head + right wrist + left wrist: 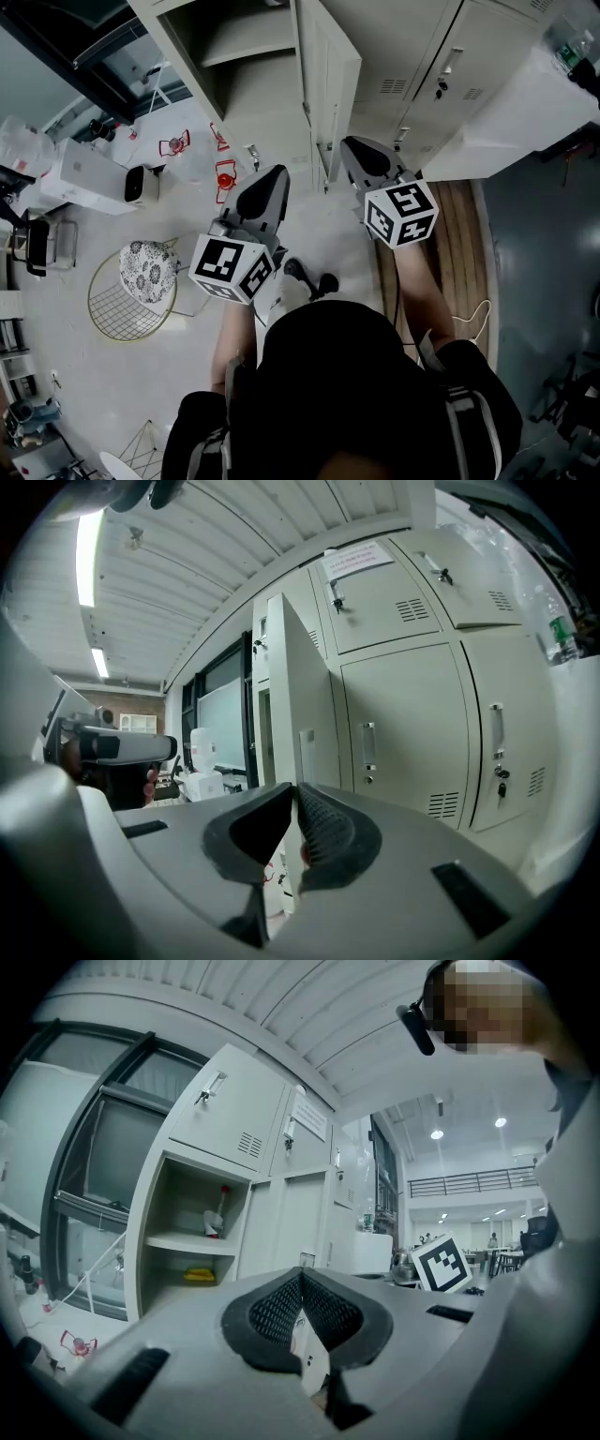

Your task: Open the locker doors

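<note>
A bank of pale lockers (412,66) faces me. One lower locker (225,56) stands open, and its door (330,84) is swung out toward me. My left gripper (272,173) hovers in front of the open compartment, its jaws shut and empty. In the left gripper view that gripper (300,1277) points at the open locker (192,1232), which holds a yellow thing (199,1276) and a white bottle (216,1221). My right gripper (354,145) is just right of the open door. In the right gripper view its tips (294,789) meet below the door's edge (286,686); nothing shows between them. Closed doors (403,733) with handles (368,747) lie to the right.
A wire stool with a patterned cushion (141,281) stands on the floor at left, with a white box (89,178) and red wire items (225,178) beyond it. A white counter (525,112) juts out at right above a wooden strip (459,253).
</note>
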{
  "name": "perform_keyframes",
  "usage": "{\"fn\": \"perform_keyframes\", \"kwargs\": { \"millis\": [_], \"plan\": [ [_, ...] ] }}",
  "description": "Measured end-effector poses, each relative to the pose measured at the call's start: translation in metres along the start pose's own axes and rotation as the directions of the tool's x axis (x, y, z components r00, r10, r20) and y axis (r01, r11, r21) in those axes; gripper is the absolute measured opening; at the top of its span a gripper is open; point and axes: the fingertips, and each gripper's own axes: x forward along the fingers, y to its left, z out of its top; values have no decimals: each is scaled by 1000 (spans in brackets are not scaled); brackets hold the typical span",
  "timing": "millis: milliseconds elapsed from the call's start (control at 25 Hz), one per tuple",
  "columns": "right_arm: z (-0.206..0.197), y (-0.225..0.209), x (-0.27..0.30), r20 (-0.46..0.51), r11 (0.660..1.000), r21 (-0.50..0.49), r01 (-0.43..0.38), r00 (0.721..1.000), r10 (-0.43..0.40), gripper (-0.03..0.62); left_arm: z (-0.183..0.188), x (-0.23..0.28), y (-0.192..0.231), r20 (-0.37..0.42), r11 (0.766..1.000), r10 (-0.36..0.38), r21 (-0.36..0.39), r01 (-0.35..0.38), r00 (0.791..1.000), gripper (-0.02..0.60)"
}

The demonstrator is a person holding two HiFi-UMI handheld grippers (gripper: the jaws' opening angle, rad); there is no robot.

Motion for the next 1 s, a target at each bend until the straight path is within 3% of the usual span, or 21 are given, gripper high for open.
{"fn": "perform_keyframes", "kwargs": {
  "millis": [1000],
  "plan": [
    [4, -69, -19, 38, 982, 16, 189, 981, -189, 23, -2, -15, 5, 16, 999, 37, -5, -37, 999, 15]
  ]
}}
